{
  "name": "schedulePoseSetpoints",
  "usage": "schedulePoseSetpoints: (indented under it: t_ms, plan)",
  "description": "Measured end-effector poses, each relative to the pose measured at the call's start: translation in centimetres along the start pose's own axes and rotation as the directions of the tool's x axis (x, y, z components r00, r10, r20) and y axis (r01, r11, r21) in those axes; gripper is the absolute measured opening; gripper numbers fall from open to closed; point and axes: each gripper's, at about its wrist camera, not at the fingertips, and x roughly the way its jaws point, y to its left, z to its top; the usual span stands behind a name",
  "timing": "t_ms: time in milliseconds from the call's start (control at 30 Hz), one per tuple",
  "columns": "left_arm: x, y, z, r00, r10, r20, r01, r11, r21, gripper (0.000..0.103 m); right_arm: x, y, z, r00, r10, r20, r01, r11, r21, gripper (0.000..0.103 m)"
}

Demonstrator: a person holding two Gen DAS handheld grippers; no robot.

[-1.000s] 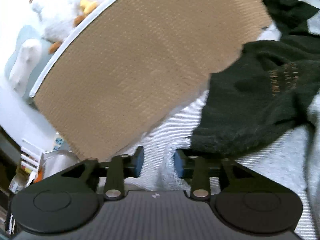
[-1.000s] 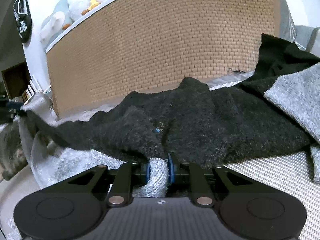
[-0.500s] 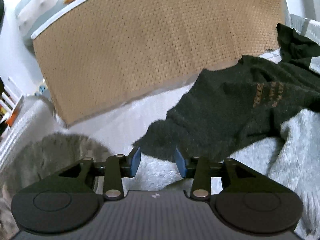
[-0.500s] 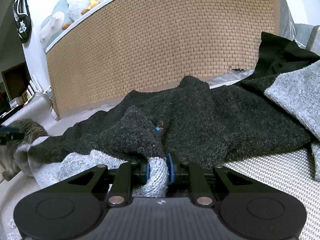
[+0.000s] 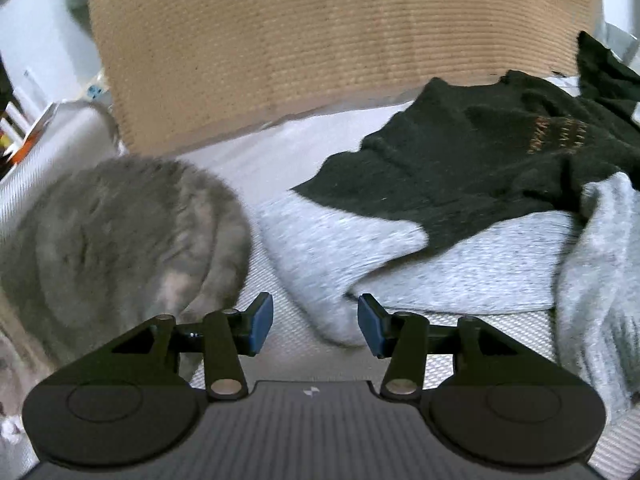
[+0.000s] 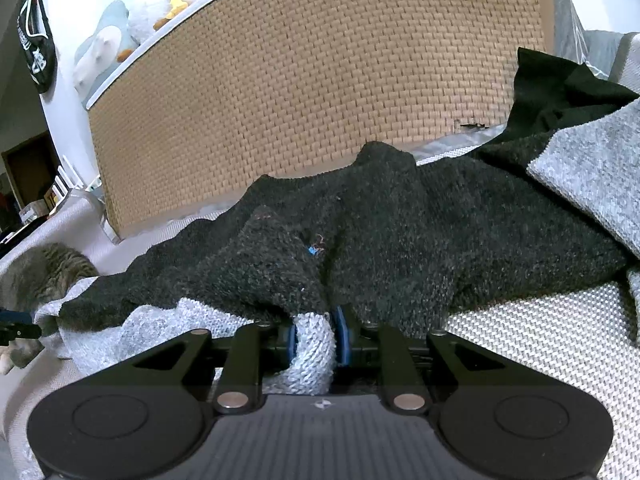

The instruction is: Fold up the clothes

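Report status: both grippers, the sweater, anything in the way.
Left gripper jaws opening, grey cuff between them, unpinched. Right gripper shut on the sweater hem. Grey cat beside the left gripper, crowding the fold.

I can read no text here. The dark sweater (image 5: 500, 160) carries an orange-brown woven band of marks, too blurred for me to make out as letters. A black bag (image 6: 36, 44) hanging on the wall shows white printing that I cannot decipher either.
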Motion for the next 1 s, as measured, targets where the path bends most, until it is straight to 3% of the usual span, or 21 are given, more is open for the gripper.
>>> schedulePoseSetpoints:
  t_ms: [200,400,433,467,533,667,833,1000]
  plan:
    - [1.3,0.6,-0.7,1.000,-0.015,-0.026,0.013,0.998,-0.061,0.052,0.1,-0.1,0.0,1.000,0.003,-0.003,-0.003,1.000,0.007,0.022]
    - [3.1,0.9,-1.4,0.996,-0.076,-0.039,0.067,0.980,-0.185,0.051,0.2,-0.2,0.0,1.000,0.007,-0.006,-0.007,1.000,0.019,0.023]
    - [3.4,1.0,-1.5,0.995,-0.086,-0.042,0.076,0.976,-0.203,0.045,0.2,-0.2,0.0,1.000,0.008,-0.007,-0.007,1.000,0.021,0.023]
    - [3.6,1.0,-1.6,0.994,-0.100,-0.040,0.089,0.972,-0.215,0.032,0.2,-0.2,0.0,1.000,0.008,-0.008,-0.008,1.000,0.023,0.023]
    - [3.7,0.9,-1.7,0.994,-0.112,-0.018,0.105,0.970,-0.219,0.026,0.2,-0.2,0.0,1.000,0.009,-0.009,-0.008,1.000,0.026,0.024]
    - [3.4,0.3,-1.7,0.996,-0.085,0.014,0.086,0.981,-0.173,0.011,0.2,-0.3,0.0,1.000,0.009,-0.010,-0.009,1.000,0.028,0.024]
    - [2.3,0.9,-1.6,0.998,-0.053,0.032,0.056,0.990,-0.129,0.010,0.1,-0.3,0.0,1.000,0.009,-0.009,-0.009,1.000,0.029,0.024]
    - [1.1,1.8,-0.7,0.998,0.045,0.038,-0.046,0.999,0.022,0.010,0.1,-0.1,-0.1,1.000,0.003,-0.005,-0.003,1.000,0.020,0.025]
